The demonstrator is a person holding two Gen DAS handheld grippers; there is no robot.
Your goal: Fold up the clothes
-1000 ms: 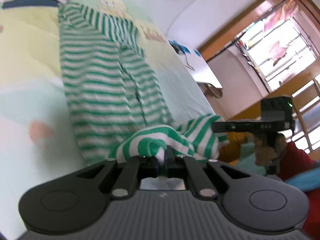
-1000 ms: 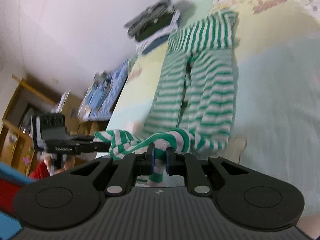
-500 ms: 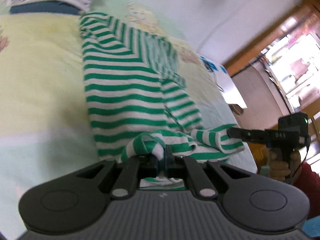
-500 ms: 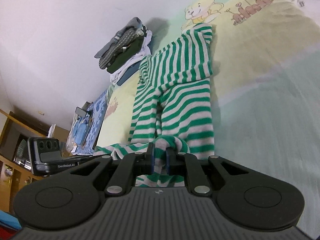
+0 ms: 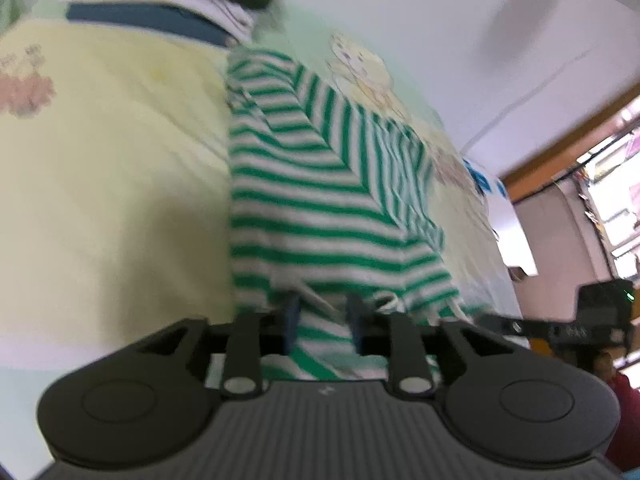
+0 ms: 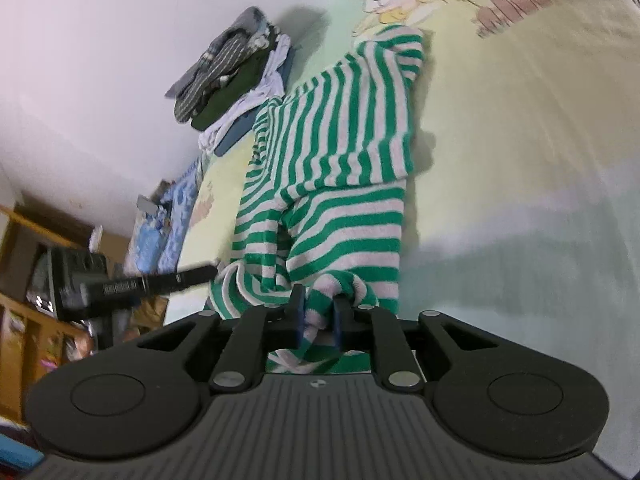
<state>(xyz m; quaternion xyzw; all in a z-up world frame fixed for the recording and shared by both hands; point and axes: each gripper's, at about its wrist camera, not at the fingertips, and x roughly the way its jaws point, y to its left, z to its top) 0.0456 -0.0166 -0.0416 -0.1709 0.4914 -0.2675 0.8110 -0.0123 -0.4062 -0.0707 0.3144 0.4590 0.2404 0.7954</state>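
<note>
A green-and-white striped garment (image 5: pixel 320 200) lies lengthwise on the bed, its near end doubled over on itself. My left gripper (image 5: pixel 322 316) stands open just over that near edge, with striped cloth showing between and below the fingers. In the right wrist view the same garment (image 6: pixel 340 140) stretches away from me, and my right gripper (image 6: pixel 318 312) is shut on a bunched roll of its near hem. The left gripper (image 6: pixel 200 270) reaches in from the left to the hem's other corner. The right gripper's tip (image 5: pixel 492 320) shows at the right in the left wrist view.
The bed sheet (image 6: pixel 520 160) is pale yellow and green with cartoon prints. A stack of folded clothes (image 6: pixel 232 72) sits by the wall, just beyond the garment's far end. Wooden shelves (image 6: pixel 24 312) stand past the bed's left side. A person's red sleeve (image 5: pixel 624 408) is at the right.
Both grippers carried the near hem forward over the garment, toward its far end. The left gripper's fingers, shut on the cloth before, have now spread apart. The right stays shut.
</note>
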